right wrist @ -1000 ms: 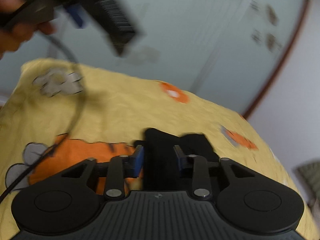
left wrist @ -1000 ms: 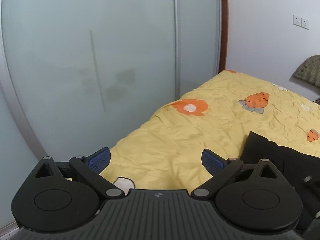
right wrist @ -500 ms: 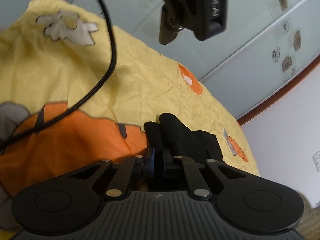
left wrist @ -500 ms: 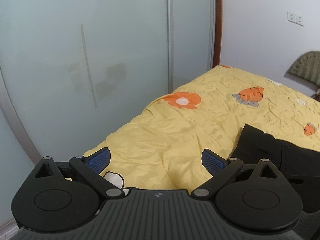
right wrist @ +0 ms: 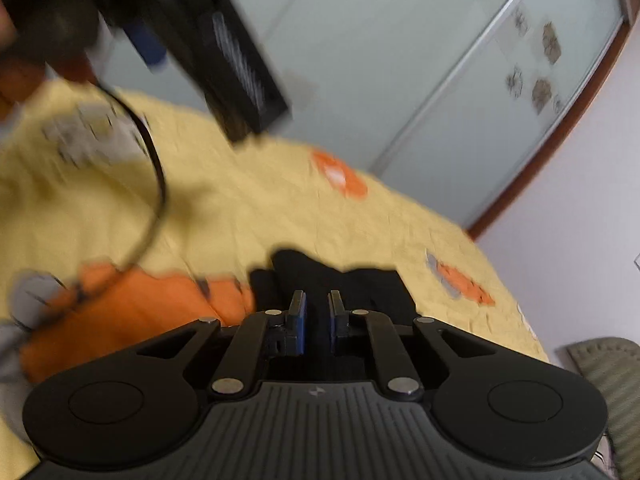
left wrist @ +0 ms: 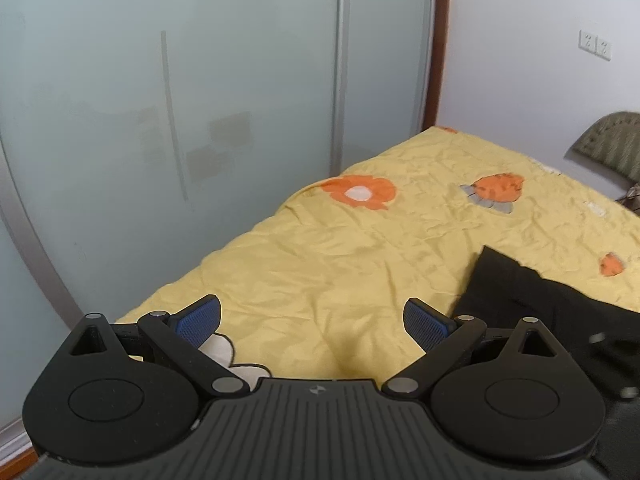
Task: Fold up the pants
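The black pants lie on the yellow bedspread, to the right of my left gripper, which is open and empty above the bed. In the right wrist view the pants lie just beyond my right gripper. Its jaws stand narrowly apart with dark cloth showing behind the gap; the view is blurred, so I cannot tell whether they grip it. The left gripper's body and the hand holding it hang blurred at the upper left.
Frosted sliding glass doors run along the bed's far side. A black cable hangs over the bedspread. A padded headboard stands at the right by a white wall.
My right gripper's jaws went from open to nearly shut half a second ago and now stand slightly wider apart. The right view swung and blurred. The left gripper stayed open, drifting slightly.
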